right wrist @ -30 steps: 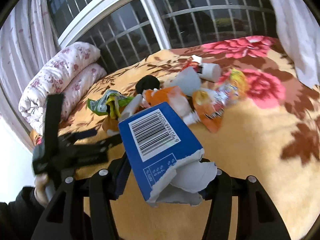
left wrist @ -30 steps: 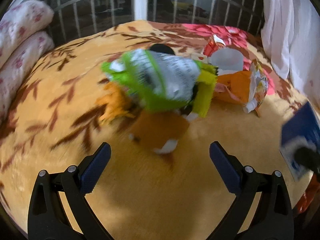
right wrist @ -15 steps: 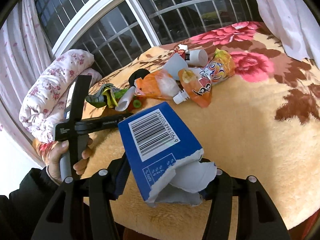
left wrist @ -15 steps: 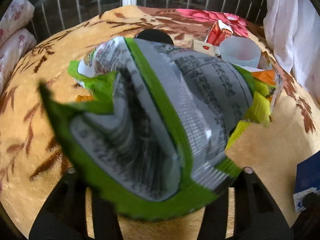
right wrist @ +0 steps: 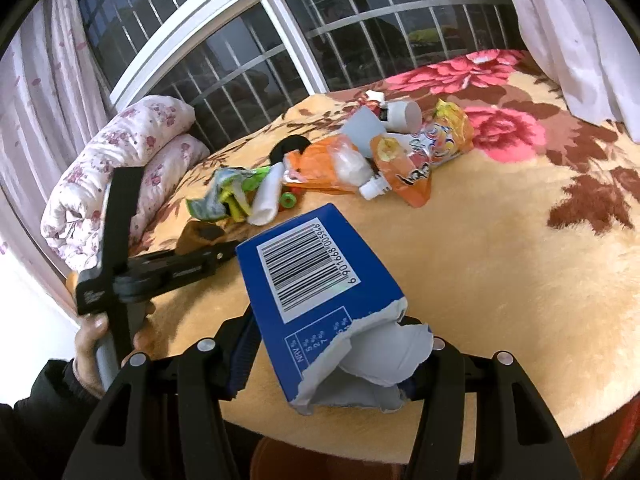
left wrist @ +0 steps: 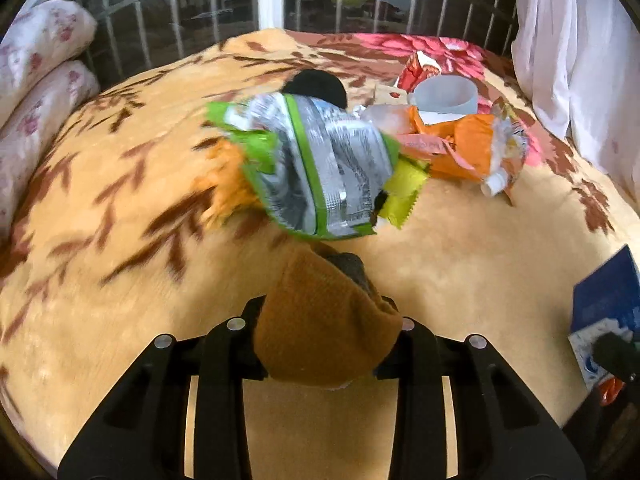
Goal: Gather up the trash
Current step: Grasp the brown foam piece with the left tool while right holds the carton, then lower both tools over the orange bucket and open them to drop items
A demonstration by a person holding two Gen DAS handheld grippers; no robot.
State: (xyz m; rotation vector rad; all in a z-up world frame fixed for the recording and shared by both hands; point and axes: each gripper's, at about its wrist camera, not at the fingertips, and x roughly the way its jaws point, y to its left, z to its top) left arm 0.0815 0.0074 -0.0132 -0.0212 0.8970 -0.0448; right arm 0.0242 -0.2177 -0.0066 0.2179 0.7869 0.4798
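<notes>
Gripping a soft brown fabric piece (left wrist: 326,332), the left gripper (left wrist: 324,336) has just been closing its jaws and now pinches it. The right gripper (right wrist: 332,364) is clamped on a torn blue barcoded carton (right wrist: 316,284). Landmark: crumpled green-and-silver foil snack wrapper (left wrist: 320,168) on the floral blanket (left wrist: 120,240), straight beyond the left jaws, long axis running away from them; orange pouch (left wrist: 468,148) to its right. Left hand nearer.

The blue carton (right wrist: 320,300) bears barcode 6901668005946 and "NRV%" with 5%, 2%, 7.
</notes>
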